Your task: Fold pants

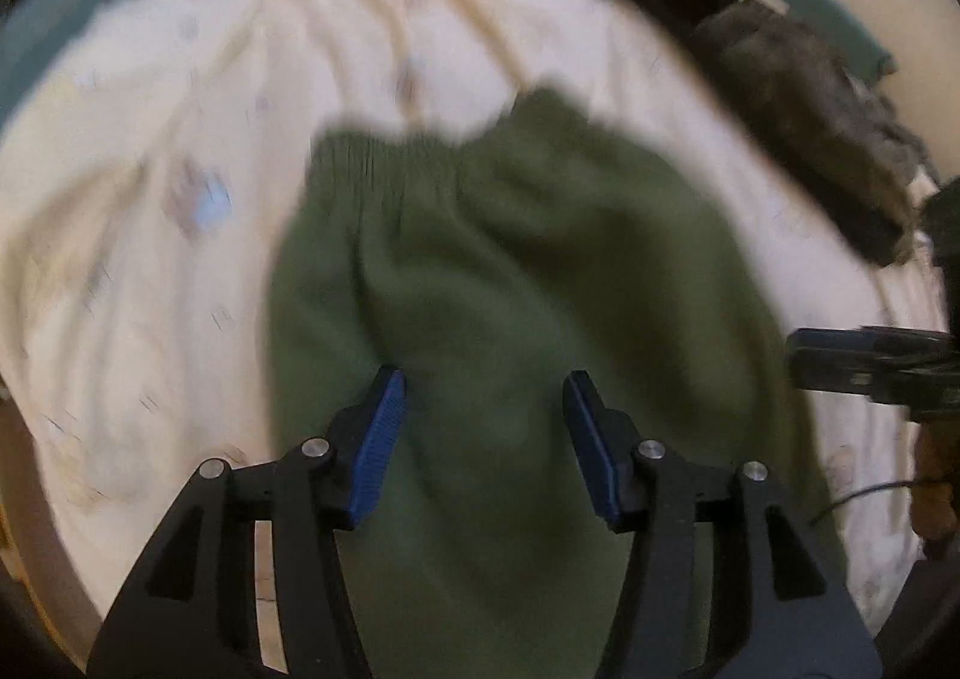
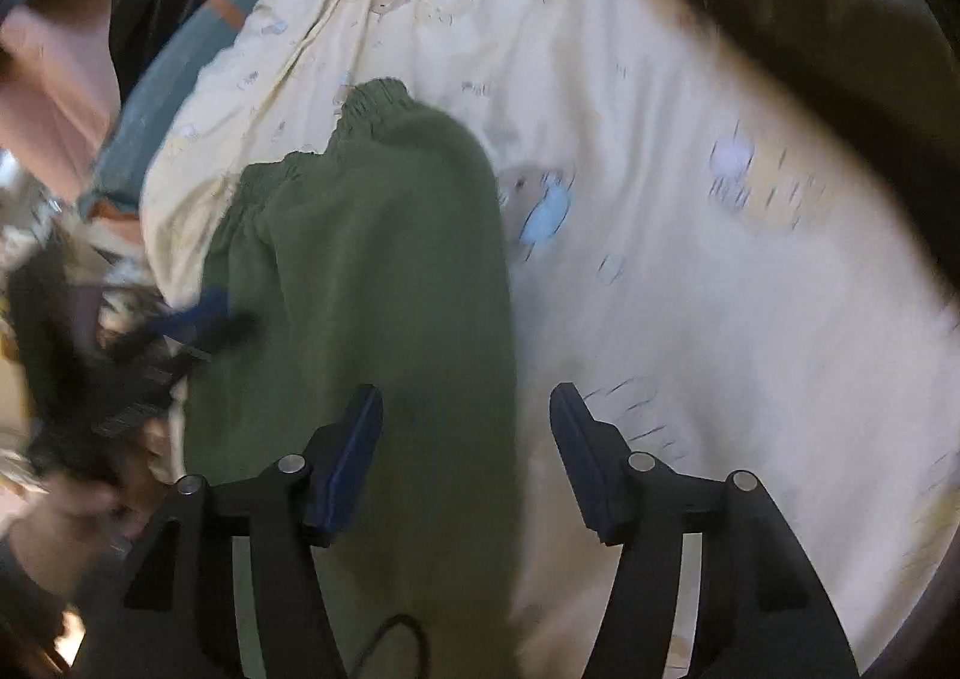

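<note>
The green pants (image 1: 504, 283) lie on a cream printed sheet (image 1: 150, 271), elastic waistband at the far end and the cloth running back under both tools. The left gripper (image 1: 485, 442) hangs over the middle of the pants, its blue pads spread with nothing pinched between them — green cloth shows through the gap. Left of its jaws the sheet lies open and bare out to its rim; ahead, past the waistband, more open sheet. Right of those jaws the pants' edge curves down, and beyond it a dark heap of clothes (image 1: 810, 102) lies along the sheet's far right side.

The right gripper (image 2: 465, 454) is also parted and holds nothing. The pants' right edge runs straight between its jaws — green by the left pad, bare sheet by the right, with broad free sheet beyond.
</note>
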{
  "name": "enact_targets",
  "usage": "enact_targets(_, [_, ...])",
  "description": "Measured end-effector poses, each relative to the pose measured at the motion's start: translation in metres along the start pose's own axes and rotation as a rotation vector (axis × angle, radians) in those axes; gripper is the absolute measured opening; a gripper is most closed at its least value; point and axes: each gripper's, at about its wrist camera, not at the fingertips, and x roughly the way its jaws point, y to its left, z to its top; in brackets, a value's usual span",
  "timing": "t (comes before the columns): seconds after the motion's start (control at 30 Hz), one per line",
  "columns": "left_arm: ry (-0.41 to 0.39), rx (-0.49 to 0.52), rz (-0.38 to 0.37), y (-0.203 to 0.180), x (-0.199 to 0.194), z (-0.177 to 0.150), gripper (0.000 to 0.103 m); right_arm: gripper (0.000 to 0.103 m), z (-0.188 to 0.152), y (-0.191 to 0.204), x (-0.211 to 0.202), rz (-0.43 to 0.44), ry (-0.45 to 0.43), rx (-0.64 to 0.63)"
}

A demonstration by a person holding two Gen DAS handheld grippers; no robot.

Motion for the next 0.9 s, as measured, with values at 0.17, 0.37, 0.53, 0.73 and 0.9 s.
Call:
enact_targets(0.17, [0.05, -0.051, -0.022, 0.012, 0.018, 0.004, 0.053, 0.027, -0.001, 0.013, 0.019, -0.428, -0.037, -0.2])
enact_targets(0.37, [-0.007, -0.085, -0.03, 0.009, -0.053, -0.021, 0.068, 0.047, -0.026, 0.029, -0.044, -0.206, -0.072, -0.122])
enact_targets(0.53, [0.011, -0.13, -0.137, -0.015, -0.094, -0.087, 0.073, 0.065, -0.091, 0.06, -0.058, -0.014, 0.039, -0.092])
enact_targets(0.73, [0.129, -0.09, -0.096, -0.046, -0.07, -0.177, 0.073, 0.065, -0.154, 0.073, 0.001, -0.153, 0.193, -0.069])
enact_targets(0.9, [0.134, -0.013, -0.035, -0.056, -0.086, -0.221, 0.075, 0.065, -0.214, 0.098, 0.012, -0.32, 0.258, -0.217])
